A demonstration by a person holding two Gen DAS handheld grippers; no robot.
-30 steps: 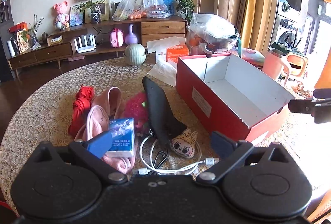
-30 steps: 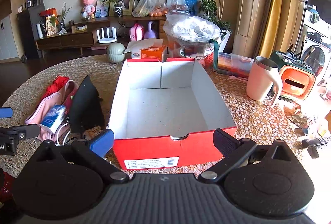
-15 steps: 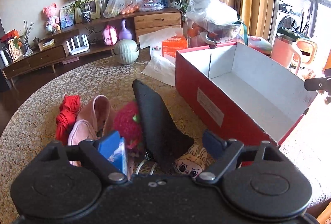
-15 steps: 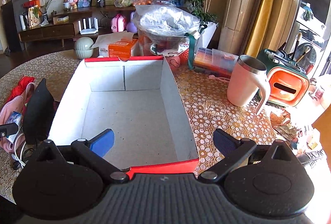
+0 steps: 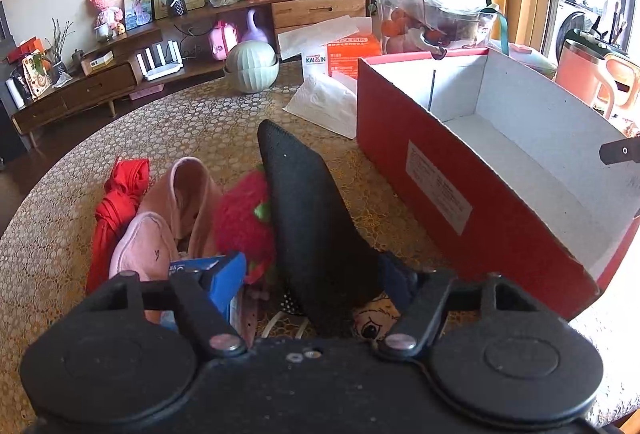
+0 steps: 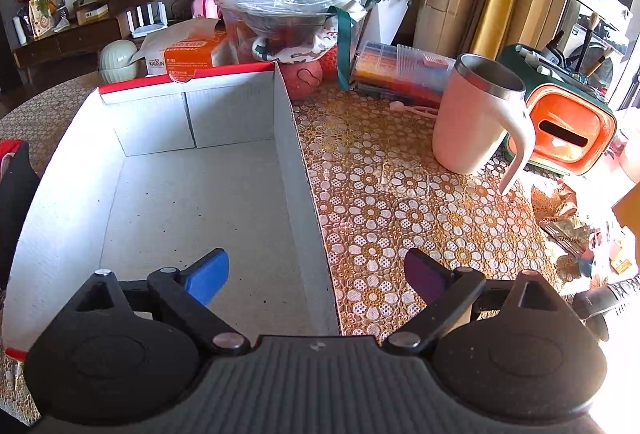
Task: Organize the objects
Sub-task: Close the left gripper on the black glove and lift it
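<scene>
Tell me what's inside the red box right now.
Nothing shows inside the red box: only its bare white floor and walls. The near end is hidden behind the right gripper, whose open jaws straddle the box's right wall.

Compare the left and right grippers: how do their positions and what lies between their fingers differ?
The left gripper straddles the black pouch in the clutter pile; the right gripper straddles the red box side wall, one finger over its bare floor. The left sits beside the box; the right is at its near end. Both are open and hold nothing.
</scene>
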